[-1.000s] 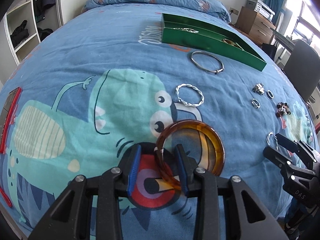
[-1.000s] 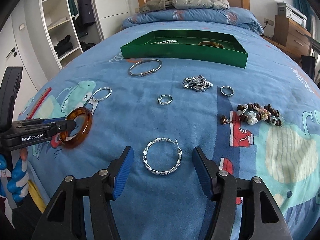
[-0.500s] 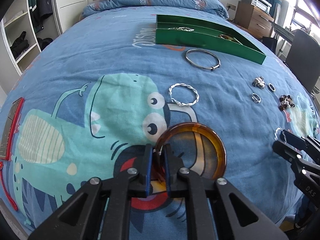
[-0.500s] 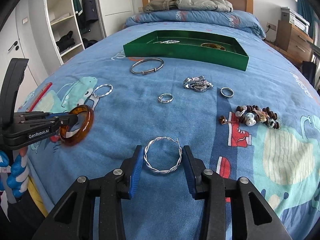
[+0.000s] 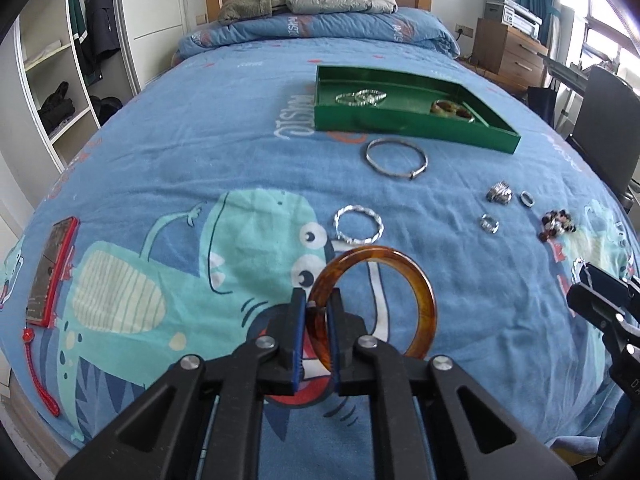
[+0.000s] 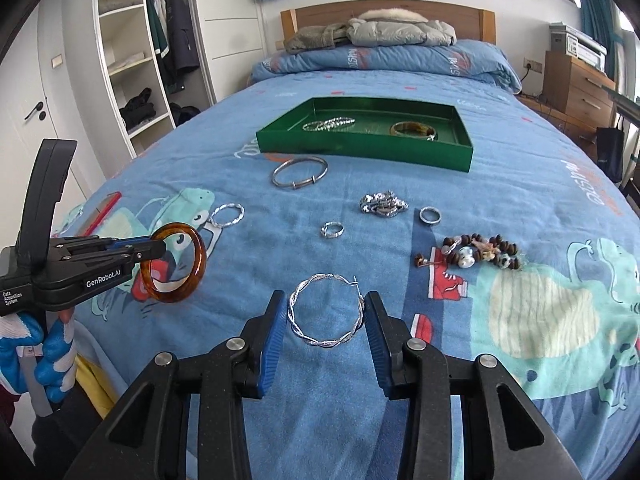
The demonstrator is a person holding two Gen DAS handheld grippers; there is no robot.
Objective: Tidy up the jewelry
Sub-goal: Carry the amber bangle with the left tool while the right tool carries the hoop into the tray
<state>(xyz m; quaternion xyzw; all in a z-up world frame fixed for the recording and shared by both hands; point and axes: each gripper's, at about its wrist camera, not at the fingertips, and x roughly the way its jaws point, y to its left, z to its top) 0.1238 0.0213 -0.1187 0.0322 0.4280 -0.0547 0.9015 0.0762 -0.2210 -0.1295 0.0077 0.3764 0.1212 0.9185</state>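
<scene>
We had the left hand-held gripper (image 5: 317, 322) clamped on the amber bangle (image 5: 404, 276). Right hand-held gripper (image 6: 325, 322) pinched the twisted silver hoop (image 6: 325, 311) across its width; green tray (image 6: 360, 152) at 12 o'clock on the bed (image 6: 500, 184).

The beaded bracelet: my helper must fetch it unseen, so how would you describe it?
On the blue bedspread, look right of the green tray's near edge. The beaded bracelet lies bunched beside a plain ring: brown beads, not silver metal.

Your two wrist cameras look down along their fingers, close over the bed (image 5: 240, 128), both sharing the green tray (image 6: 360, 152).
</scene>
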